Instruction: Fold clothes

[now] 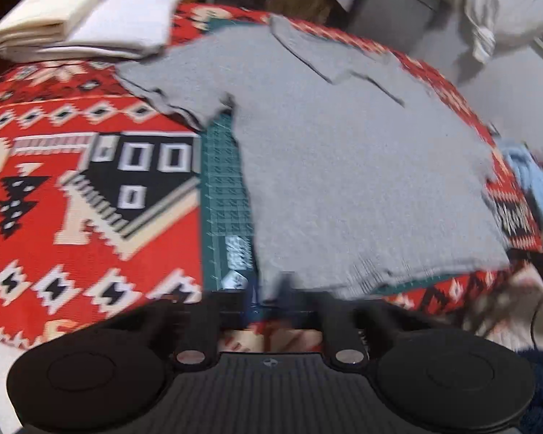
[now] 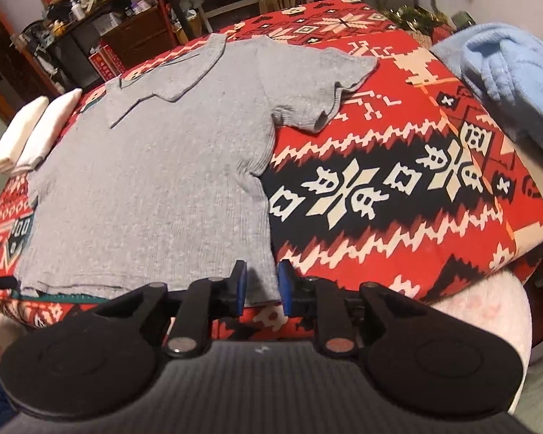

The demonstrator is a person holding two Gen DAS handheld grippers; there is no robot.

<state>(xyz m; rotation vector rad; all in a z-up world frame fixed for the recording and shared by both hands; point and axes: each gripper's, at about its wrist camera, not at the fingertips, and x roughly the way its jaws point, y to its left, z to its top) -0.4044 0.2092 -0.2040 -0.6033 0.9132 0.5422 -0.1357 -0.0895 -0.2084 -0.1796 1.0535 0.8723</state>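
Observation:
A grey short-sleeved shirt [image 1: 344,166] [image 2: 155,181] lies flat on the red patterned tablecloth [image 1: 72,224] [image 2: 380,188], collar at the far end and hem towards me. In the blurred left wrist view, my left gripper [image 1: 286,285] is at the hem's left corner. Its jaws are together and grey fabric seems pinched between them. My right gripper [image 2: 261,266] is at the hem's right corner. Its blue pads [image 2: 239,285] stand a narrow gap apart, and the corner lies flat between them without being pressed.
A stack of folded white cloths [image 1: 79,18] [image 2: 29,133] sits at the far left of the table. A light blue towel [image 2: 506,72] [image 1: 535,188] is heaped on the right. A green cutting mat [image 1: 224,188] shows under the shirt. Cluttered shelves [image 2: 108,11] stand behind the table.

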